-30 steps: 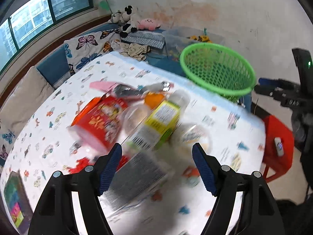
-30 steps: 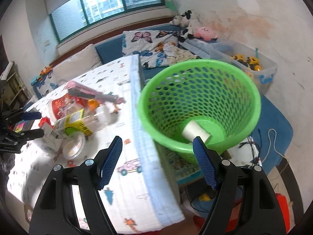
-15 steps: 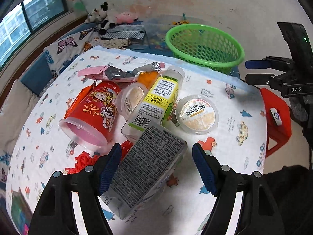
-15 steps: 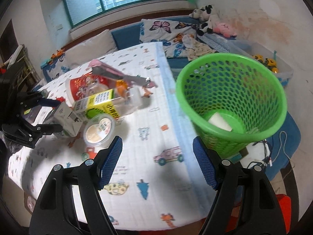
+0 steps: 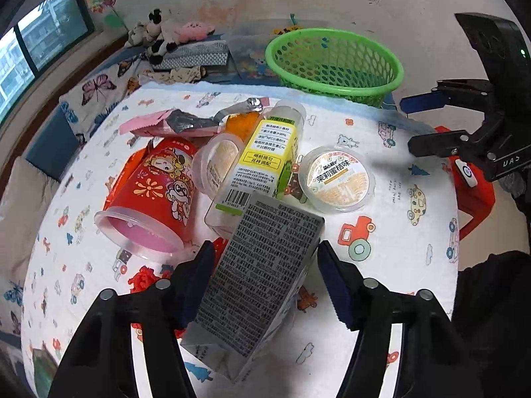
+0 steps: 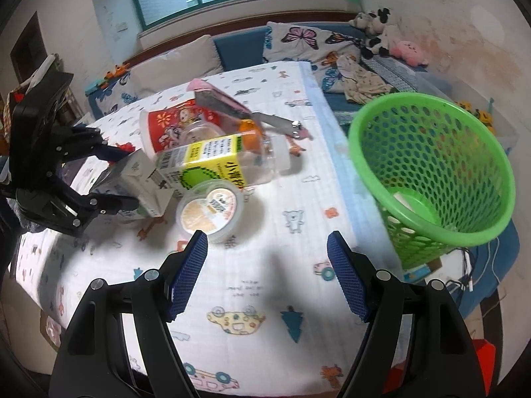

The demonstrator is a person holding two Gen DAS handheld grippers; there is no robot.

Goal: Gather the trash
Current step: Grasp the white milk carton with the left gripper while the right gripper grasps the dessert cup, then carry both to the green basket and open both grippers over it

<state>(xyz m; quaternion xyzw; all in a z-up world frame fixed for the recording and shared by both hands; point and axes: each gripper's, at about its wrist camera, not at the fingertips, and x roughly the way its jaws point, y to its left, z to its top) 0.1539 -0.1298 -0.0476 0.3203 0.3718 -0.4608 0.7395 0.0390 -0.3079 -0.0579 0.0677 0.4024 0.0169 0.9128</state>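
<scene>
Left hand-held gripper (image 5: 265,282) is closing around the grey carton (image 5: 262,285) lying on the desk (image 5: 398,265) w/ pads prob not biting yet, so it could get skewed & dropped before the green basket (image 5: 335,63), while the right hand-held gripper (image 6: 267,272) is spread, empty.

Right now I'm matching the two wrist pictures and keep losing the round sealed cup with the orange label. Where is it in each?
Left wrist view: the round sealed cup lies right of centre on the tablecloth, beside the yellow-labelled bottle.
Right wrist view: the same cup sits left of centre, just above the right gripper.
Shared landmark: the green basket at the table's edge.
</scene>
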